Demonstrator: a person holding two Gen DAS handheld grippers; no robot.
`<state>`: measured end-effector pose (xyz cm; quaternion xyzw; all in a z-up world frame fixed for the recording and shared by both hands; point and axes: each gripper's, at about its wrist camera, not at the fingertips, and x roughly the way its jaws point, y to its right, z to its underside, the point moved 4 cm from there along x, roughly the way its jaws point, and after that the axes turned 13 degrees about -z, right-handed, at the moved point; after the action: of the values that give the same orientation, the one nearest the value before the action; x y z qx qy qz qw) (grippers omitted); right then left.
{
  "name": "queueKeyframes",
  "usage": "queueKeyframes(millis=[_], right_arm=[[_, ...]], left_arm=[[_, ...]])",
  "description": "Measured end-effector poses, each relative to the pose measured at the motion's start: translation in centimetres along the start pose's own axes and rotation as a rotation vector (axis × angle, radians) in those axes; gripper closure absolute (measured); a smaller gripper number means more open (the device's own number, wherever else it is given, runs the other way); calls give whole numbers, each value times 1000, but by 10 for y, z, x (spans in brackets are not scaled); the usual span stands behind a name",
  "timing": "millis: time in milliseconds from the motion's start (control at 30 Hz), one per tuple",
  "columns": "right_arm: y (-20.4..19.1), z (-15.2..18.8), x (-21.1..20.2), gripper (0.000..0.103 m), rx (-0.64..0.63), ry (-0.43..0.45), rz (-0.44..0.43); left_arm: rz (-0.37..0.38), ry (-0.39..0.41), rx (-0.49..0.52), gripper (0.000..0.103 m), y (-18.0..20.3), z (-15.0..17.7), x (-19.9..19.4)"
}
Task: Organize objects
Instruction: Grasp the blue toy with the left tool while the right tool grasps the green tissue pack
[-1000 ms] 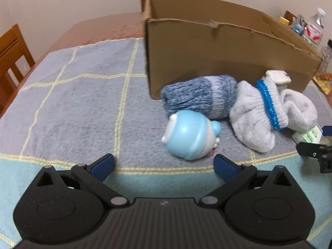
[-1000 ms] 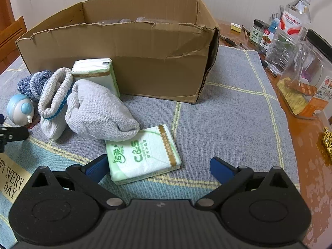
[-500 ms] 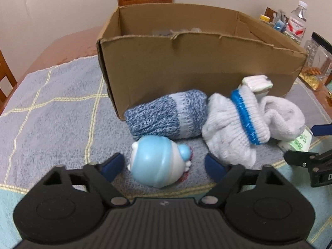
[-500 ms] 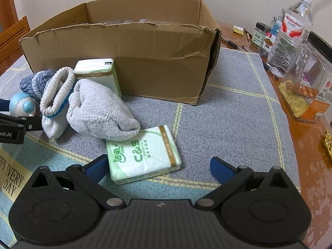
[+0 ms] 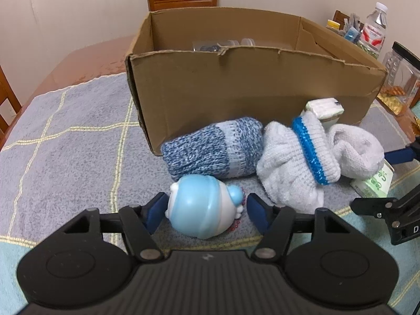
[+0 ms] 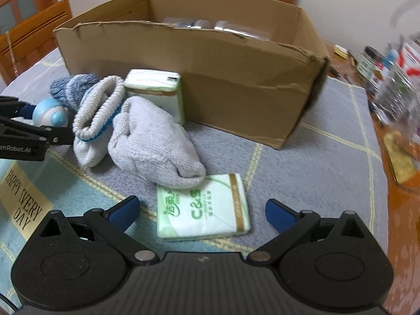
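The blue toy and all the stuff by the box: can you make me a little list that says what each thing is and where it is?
blue toy: lying on the mat, between the left gripper's fingers
left gripper: open around the toy, not clearly squeezing it
right gripper: open, just before the flat tissue pack
blue sock: rolled up, behind the toy, against the cardboard box
white socks: bundled right of the blue sock, one overlapping the flat pack
second tissue pack: upright against the box
box: open on top, some things inside
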<state>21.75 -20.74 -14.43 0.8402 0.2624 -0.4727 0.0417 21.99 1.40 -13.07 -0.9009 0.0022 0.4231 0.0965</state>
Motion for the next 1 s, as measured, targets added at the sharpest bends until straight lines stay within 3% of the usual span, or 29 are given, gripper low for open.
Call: queueKeyframes(millis=[333, 1000], right_arm=[[-5, -2, -6, 34, -24, -20, -17], [3, 23, -38, 35, 98, -89, -6]], left_arm=[[18, -13, 25, 47, 0, -6, -4], [108, -54, 51, 49, 3, 6, -62]])
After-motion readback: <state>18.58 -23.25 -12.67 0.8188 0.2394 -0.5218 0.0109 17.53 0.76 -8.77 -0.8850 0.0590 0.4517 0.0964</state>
